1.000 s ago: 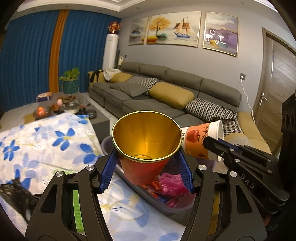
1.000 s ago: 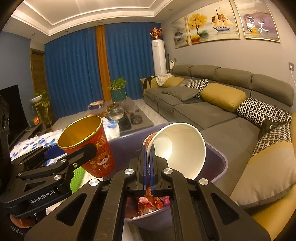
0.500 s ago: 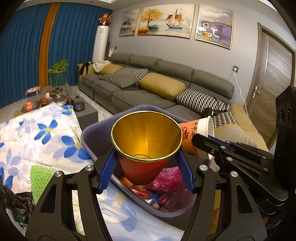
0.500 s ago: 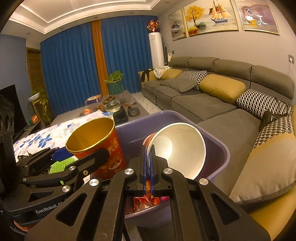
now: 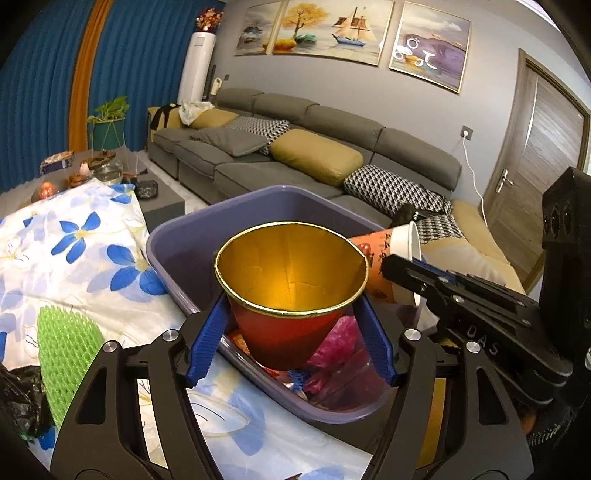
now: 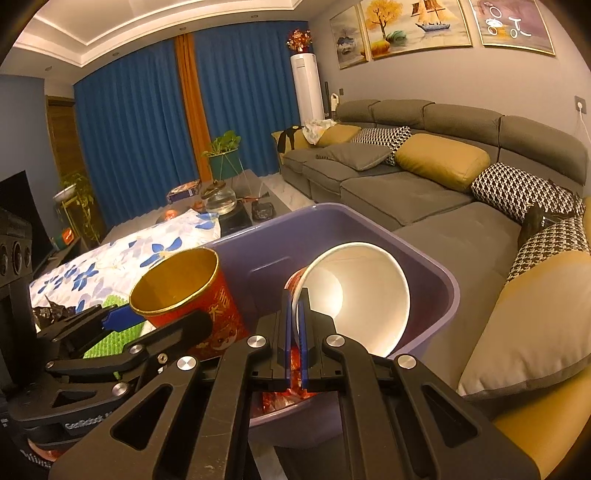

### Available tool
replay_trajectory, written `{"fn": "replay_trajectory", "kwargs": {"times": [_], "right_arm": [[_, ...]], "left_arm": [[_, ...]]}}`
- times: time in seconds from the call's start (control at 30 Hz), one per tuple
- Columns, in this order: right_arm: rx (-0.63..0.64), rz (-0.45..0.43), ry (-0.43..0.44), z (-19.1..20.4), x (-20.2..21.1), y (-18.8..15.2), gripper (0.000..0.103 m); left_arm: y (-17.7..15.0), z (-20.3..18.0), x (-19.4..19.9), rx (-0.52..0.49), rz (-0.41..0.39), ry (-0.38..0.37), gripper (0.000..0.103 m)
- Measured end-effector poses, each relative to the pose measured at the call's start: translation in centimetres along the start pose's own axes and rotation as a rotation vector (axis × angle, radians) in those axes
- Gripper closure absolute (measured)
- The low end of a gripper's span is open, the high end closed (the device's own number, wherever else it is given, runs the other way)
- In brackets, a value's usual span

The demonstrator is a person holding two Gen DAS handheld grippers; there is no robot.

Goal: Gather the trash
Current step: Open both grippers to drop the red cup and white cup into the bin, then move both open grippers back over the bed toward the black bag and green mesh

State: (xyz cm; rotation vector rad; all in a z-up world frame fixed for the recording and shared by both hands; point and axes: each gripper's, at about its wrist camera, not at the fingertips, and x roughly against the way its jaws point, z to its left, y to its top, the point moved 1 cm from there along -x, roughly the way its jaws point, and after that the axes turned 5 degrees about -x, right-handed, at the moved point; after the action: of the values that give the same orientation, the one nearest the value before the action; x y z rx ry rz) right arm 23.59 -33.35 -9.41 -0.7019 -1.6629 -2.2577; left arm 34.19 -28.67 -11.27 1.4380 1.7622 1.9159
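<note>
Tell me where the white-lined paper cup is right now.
The white-lined paper cup is pinched by its rim in the right gripper, tilted over the purple bin, right of the gold-lined red cup.

Two paper cups are in view: one red paper cup with a gold lining (image 5: 291,280) and one orange-printed paper cup with a white inside (image 6: 354,291). One purple plastic tub (image 5: 177,236) sits below them, holding crumpled wrappers too jumbled to count. One green foam net sleeve (image 5: 66,350) and one black plastic bag (image 5: 22,402) lie on one white cloth with blue flowers (image 5: 74,243). Two black grippers with blue pads show, the left gripper (image 5: 291,343) and the right gripper (image 6: 294,339). On the wall hang three framed paintings (image 5: 325,29)
</note>
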Motion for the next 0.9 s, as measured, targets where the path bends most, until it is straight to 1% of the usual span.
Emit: {"fn": "replay_trajectory", "kwargs": {"times": [0.07,0.1,0.17,0.27,0.3,0.33,0.37,0.4,0.43,0.47,0.57,0.7,0.9], "right_arm": [[-0.004,-0.002,-0.004,-0.1,0.0,0.0,0.096],[-0.009,-0.003,-0.005,-0.3,0.0,0.1,0.095],[-0.017,-0.006,-0.009,-0.5,0.0,0.2,0.082],[-0.031,-0.02,-0.018,-0.7,0.5,0.2,0.079],[-0.038,-0.031,-0.021,-0.8,1.0,0.3,0.077],[-0.042,-0.041,-0.023,-0.9,1.3,0.3,0.072],[-0.045,-0.055,-0.027,-0.9,1.7,0.4,0.063],[-0.046,-0.071,-0.034,-0.9,2.2,0.4,0.058],[-0.04,-0.102,-0.044,-0.5,3.1,0.4,0.048],[-0.034,-0.124,-0.05,-0.3,3.7,0.5,0.041],[-0.017,-0.178,-0.065,0.7,5.4,0.2,0.026],[0.021,-0.198,-0.054,2.8,6.9,-0.8,0.02],[0.063,-0.171,-0.005,6.0,7.8,-2.3,0.016]], "left_arm": [[-0.1,0.1,0.0,0.006,0.006,-0.009,0.034],[-0.2,0.2,0.0,0.012,0.006,-0.012,0.031],[-0.3,0.2,0.1,0.021,0.002,-0.019,0.029],[-0.5,0.3,0.3,0.017,0.005,-0.004,0.023],[-0.6,0.5,0.6,0.024,-0.001,0.001,0.02],[-0.6,0.6,0.9,0.032,-0.008,0.005,0.017],[-0.6,0.7,1.1,0.039,-0.014,0.011,0.015],[-0.6,0.8,1.6,0.047,-0.022,0.034,0.012],[-0.6,0.9,2.0,0.052,-0.025,0.059,0.012],[-0.6,1.0,2.3,0.054,-0.027,0.077,0.012],[-0.8,1.2,4.4,0.06,-0.038,0.179,0.011],[-1.6,1.6,7.1,0.058,-0.041,0.271,0.011],[-3.5,3.0,12.2,0.068,-0.052,0.425,0.011]]}}
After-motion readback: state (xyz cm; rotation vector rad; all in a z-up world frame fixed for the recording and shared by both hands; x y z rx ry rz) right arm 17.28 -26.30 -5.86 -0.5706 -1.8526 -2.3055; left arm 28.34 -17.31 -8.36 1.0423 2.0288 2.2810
